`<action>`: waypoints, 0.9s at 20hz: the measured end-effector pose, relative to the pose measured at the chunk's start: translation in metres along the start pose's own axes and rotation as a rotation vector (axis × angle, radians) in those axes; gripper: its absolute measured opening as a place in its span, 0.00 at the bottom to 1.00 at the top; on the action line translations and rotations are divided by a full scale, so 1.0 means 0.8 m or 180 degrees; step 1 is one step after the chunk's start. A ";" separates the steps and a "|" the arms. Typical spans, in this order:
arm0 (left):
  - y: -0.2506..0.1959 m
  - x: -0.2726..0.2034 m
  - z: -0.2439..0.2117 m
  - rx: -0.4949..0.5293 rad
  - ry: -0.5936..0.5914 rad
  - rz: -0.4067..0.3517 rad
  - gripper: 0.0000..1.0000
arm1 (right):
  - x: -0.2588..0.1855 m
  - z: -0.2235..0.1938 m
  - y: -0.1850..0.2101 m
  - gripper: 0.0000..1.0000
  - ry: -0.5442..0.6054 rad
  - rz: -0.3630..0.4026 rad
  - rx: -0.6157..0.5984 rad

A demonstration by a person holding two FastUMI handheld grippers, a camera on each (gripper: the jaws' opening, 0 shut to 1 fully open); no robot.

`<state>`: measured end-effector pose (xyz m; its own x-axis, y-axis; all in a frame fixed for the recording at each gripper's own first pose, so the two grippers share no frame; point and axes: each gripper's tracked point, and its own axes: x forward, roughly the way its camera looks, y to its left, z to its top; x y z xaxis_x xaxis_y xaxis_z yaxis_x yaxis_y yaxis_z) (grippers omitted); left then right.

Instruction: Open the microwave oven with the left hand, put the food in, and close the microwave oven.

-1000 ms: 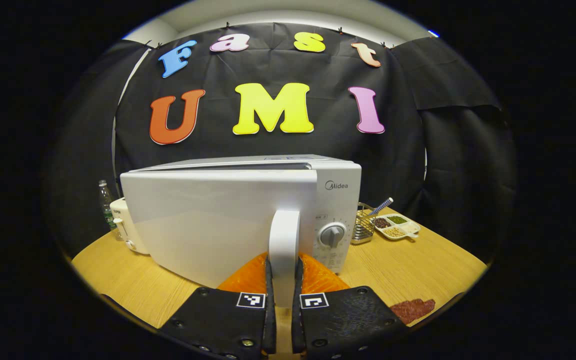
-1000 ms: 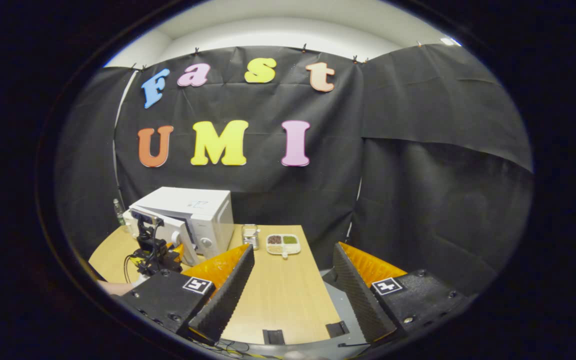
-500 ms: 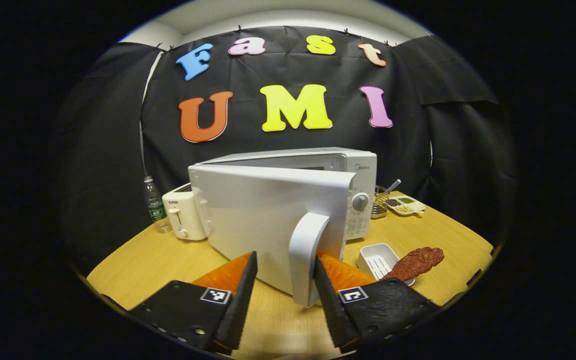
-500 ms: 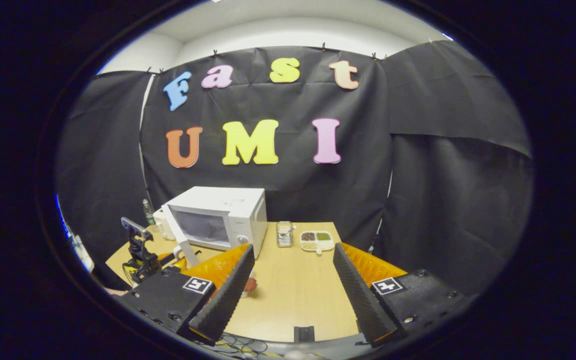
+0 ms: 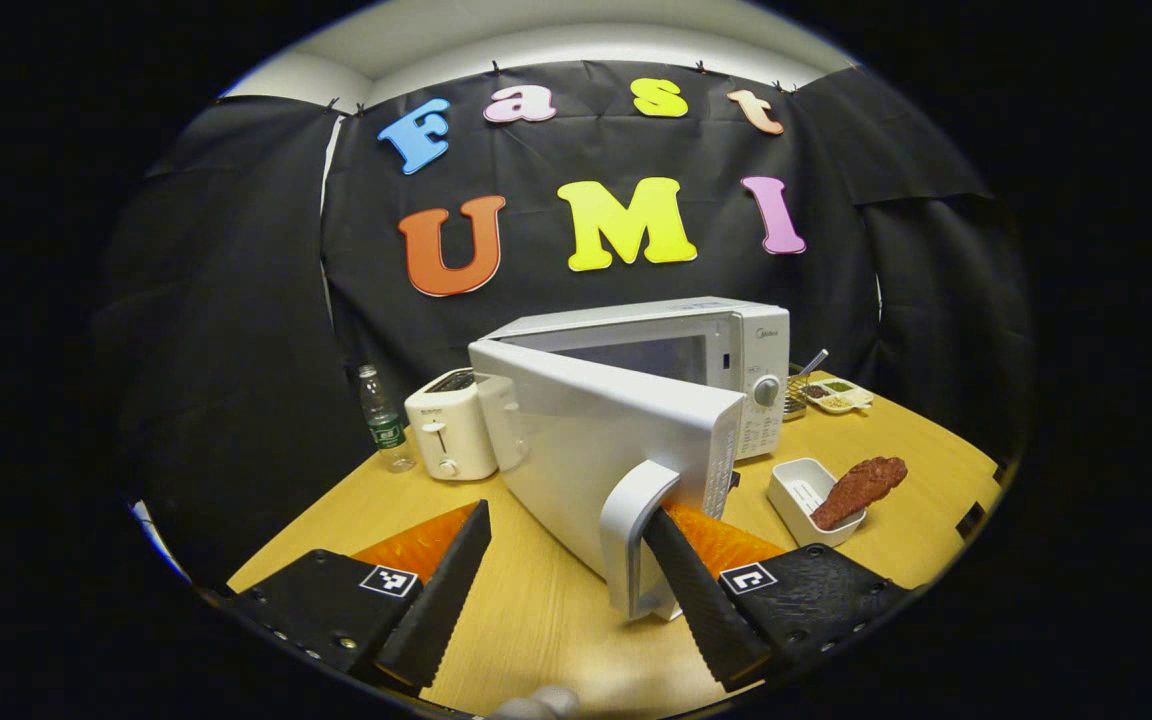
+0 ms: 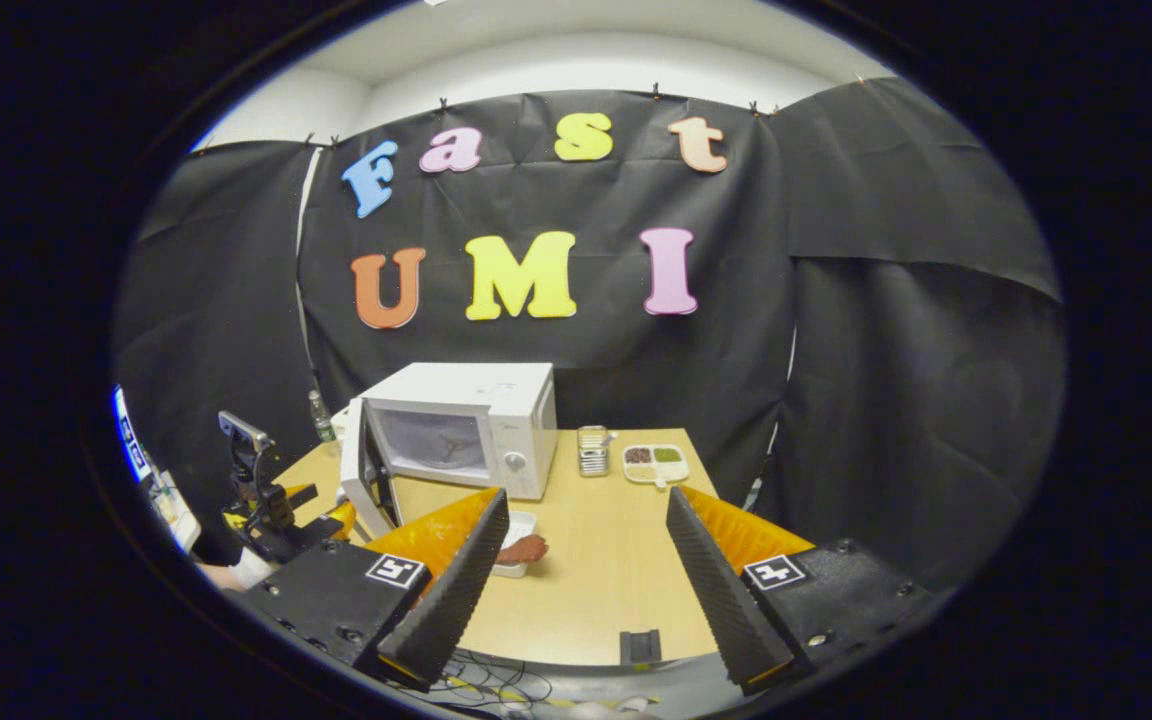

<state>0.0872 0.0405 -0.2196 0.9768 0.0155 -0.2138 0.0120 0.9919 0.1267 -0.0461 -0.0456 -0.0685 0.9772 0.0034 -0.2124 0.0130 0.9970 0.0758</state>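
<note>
The left gripper [image 5: 561, 590] is spread wide, one finger [image 5: 688, 590] tucked behind the curved white door handle [image 5: 636, 530] of the white microwave oven [image 5: 681, 350], whose door [image 5: 606, 450] is swung partly out. At three o'clock, a brown piece of food [image 5: 861, 485] is laid across a small white tray [image 5: 798, 495] on the wooden table [image 5: 536, 610]. The right gripper [image 6: 586, 585] is held released above the table's near edge.

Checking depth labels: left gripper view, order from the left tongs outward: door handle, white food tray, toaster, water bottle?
1. door handle, between the left tongs
2. white food tray, right
3. toaster, left
4. water bottle, far left, just past the toaster
</note>
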 end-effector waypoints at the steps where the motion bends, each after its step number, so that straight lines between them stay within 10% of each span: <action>1: 0.015 -0.008 -0.005 -0.0007 0.0039 0.0046 0.94 | 0.000 -0.003 0.011 1.00 0.0015 0.0044 0.0002; 10: 0.169 -0.066 -0.037 -0.0112 0.0163 0.0687 0.94 | 0.027 -0.031 0.074 1.00 0.0070 0.0344 0.0003; 18: 0.175 -0.143 -0.008 -0.0061 0.0057 0.0763 0.94 | 0.139 -0.157 0.057 0.98 0.0782 0.0678 0.0292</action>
<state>-0.0244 0.1781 -0.1835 0.9472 0.2530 -0.1969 -0.2241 0.9617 0.1576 0.0363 0.0097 -0.2111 0.8798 0.2405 -0.4101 -0.1561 0.9609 0.2287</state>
